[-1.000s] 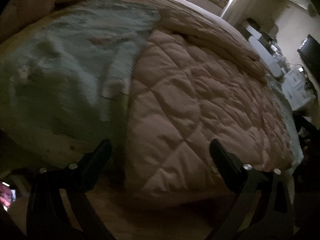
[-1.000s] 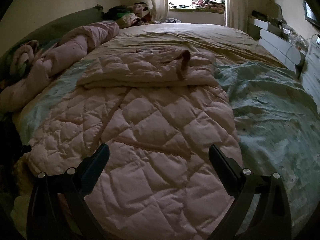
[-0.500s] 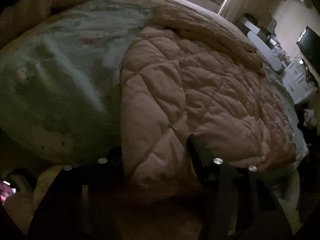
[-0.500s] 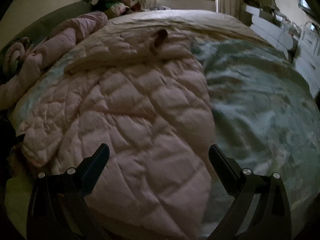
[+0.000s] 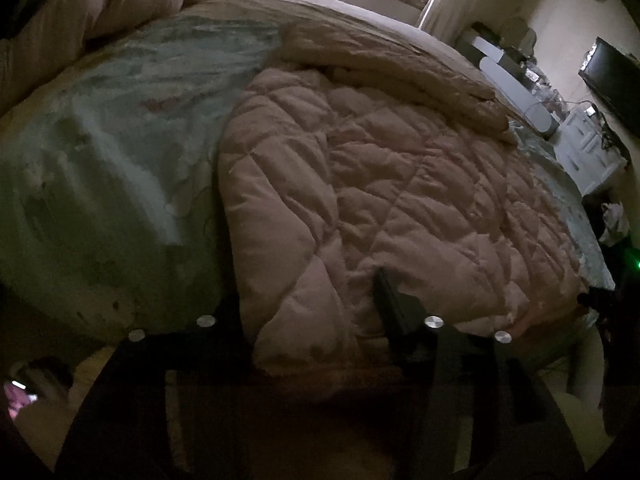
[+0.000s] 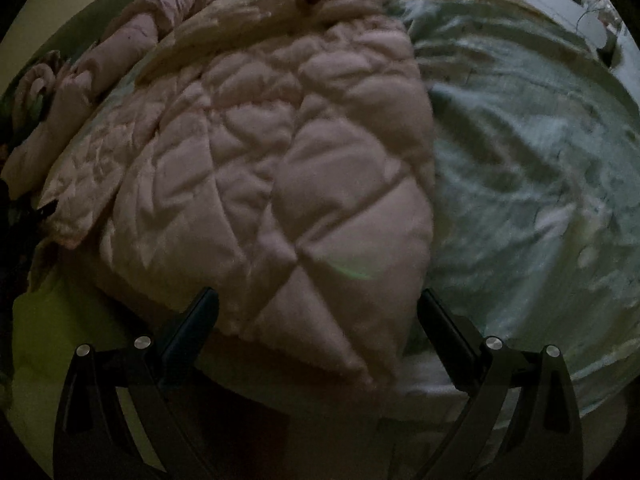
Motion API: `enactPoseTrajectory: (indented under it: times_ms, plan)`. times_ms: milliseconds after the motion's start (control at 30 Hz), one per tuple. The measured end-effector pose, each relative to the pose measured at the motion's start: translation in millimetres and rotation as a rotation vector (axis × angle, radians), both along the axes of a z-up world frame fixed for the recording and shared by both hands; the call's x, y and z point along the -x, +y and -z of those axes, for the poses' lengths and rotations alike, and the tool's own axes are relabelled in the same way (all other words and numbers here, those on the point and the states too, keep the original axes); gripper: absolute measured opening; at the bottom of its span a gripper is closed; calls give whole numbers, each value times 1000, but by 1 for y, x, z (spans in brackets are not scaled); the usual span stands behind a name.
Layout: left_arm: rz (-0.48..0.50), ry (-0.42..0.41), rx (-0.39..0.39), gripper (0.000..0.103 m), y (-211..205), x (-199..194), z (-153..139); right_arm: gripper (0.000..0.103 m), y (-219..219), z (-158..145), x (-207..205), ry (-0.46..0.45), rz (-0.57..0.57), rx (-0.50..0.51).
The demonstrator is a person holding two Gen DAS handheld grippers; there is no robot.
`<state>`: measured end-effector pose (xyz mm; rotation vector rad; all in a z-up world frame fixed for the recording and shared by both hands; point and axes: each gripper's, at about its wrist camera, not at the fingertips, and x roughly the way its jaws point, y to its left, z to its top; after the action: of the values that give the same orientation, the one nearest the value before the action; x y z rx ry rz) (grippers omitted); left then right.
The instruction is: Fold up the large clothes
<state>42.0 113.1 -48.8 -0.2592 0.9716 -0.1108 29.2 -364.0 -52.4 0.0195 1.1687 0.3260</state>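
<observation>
A pink quilted coat [image 5: 380,184] lies spread flat on a bed covered by a pale green sheet [image 5: 108,168], its far part folded back into a thick band across the top. The left gripper [image 5: 310,308] has its fingers closed in on the near hem at the coat's left corner, the padded fabric bunched and pinched between them. The right gripper [image 6: 318,316] sits at the coat's other near corner [image 6: 320,264] with its fingers spread wide, the corner lying between them but not touched on either side. A rolled pink duvet [image 6: 120,52] runs along the headboard side (well apart from the coat). White drawers [image 5: 588,152] and a dark screen [image 5: 616,76] stand beyond the bed's far side
</observation>
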Motion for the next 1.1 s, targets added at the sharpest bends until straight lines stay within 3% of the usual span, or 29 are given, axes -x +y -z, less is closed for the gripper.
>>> enactPoseTrajectory:
  times_ms: [67,100,233,300,333,400,467,800,1100]
  plan:
    - [-4,3,-5,51,1,0,2,96,0,6,3,18,1,-17]
    - [-9,7,-9,53,1,0,3,87,-2,9,4,31,-1,-43]
    - [-18,21,-3,57,2,1,6,78,-7,12,6,41,-5,-115]
    - [-17,21,-10,56,1,1,5,60,-13,9,6,39,3,-137]
    - [-11,15,-16,47,-1,2,3,55,-17,7,6,36,5,-157]
    - [-13,-1,-39,28,-4,3,-2,29,-22,-2,8,11,-5,-198]
    - [-11,-24,-34,16,-4,3,-9,20,-23,-13,10,-23,-27,-232]
    - [-6,-167,-61,14,-10,-13,-69,16,-21,-83,-10,-279,-83,-336]
    - [-23,-216,-89,14,-19,-25,-91,16,-25,-96,-31,-356,-40,-407]
